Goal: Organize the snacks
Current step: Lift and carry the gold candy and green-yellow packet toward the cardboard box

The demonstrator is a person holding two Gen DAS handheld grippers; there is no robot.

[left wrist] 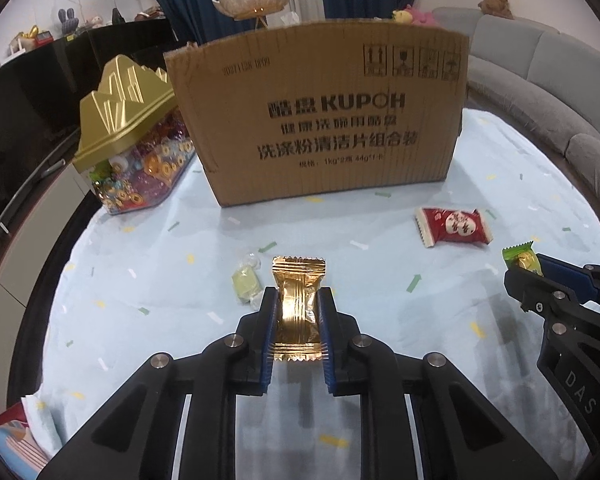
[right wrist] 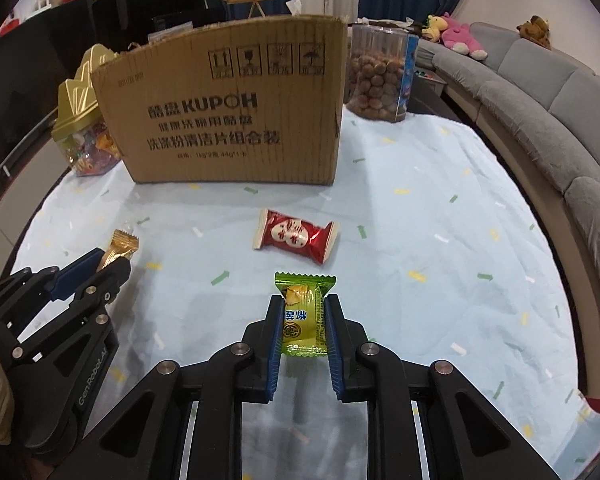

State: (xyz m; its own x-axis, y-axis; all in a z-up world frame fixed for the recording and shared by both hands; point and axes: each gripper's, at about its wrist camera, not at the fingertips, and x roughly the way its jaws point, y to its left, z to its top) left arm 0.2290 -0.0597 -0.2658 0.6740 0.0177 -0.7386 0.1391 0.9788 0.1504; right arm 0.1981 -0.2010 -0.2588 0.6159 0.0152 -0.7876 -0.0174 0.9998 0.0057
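- Your left gripper (left wrist: 298, 310) is closed on a crinkly gold foil snack packet (left wrist: 299, 307), squeezing its middle between blue ribbed pads, just above the tablecloth.
- Your right gripper (right wrist: 302, 316) is likewise closed on a glossy green plastic snack packet (right wrist: 305, 312), gripped across its narrow width.
- Both wrappers look slick and puffy, so either packet could slide out or twist if you swing toward the box quickly.
- The tall brown corrugated cardboard box (left wrist: 320, 120) stands upright at the far side; its top edge is high, so a low carry could knock a packet against the wall.
- A shiny red pillow-shaped snack packet (right wrist: 296, 235) lies loose on the cloth between you and the box; a low pass could drag it.
- A small pale green twist-wrapped candy (left wrist: 246, 285) lies just beside the left gripper's left finger and could get nudged.
- The pale blue tablecloth (left wrist: 500, 160) with confetti print is soft and wrinkled, so it may bunch under a dragging finger.
- A clear candy jar with a ridged gold lid (left wrist: 128, 140) stands touching or nearly touching the box's left side.
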